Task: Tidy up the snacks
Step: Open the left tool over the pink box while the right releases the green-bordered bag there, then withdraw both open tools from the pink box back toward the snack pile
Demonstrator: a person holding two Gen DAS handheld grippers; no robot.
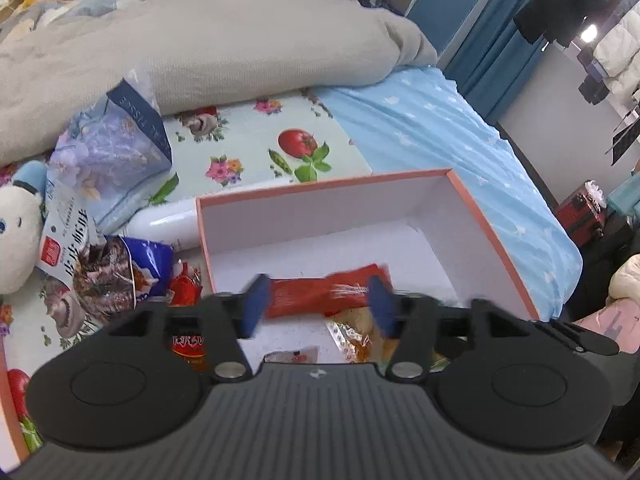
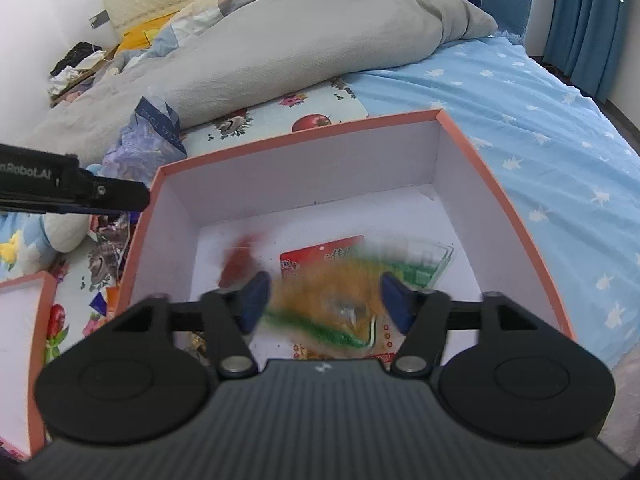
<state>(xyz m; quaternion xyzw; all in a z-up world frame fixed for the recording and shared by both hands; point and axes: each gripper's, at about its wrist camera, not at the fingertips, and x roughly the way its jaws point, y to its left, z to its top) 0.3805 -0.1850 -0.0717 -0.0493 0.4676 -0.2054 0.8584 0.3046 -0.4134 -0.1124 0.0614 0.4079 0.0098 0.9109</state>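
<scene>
An orange-rimmed white box (image 1: 496, 236) (image 2: 472, 152) lies on the bed. My left gripper (image 1: 318, 304) is open over its near left part, with a red snack packet (image 1: 320, 294) between the blue pads; I cannot tell if it touches them. A yellow packet (image 1: 362, 338) lies below it. My right gripper (image 2: 326, 300) is open over the box; a blurred orange-and-green packet (image 2: 332, 304) is between its pads, moving. A red packet (image 2: 316, 258), a green packet (image 2: 426, 264) and a small red snack (image 2: 238, 260) lie in the box.
Loose snack bags (image 1: 108, 276) lie left of the box on a flowered cloth (image 1: 248, 140), with a blue tissue pack (image 1: 108, 148), a white bottle (image 1: 168, 222) and a plush toy (image 1: 16, 224). A grey duvet (image 1: 200, 48) is behind. A second orange-rimmed box (image 2: 24, 320) sits at left.
</scene>
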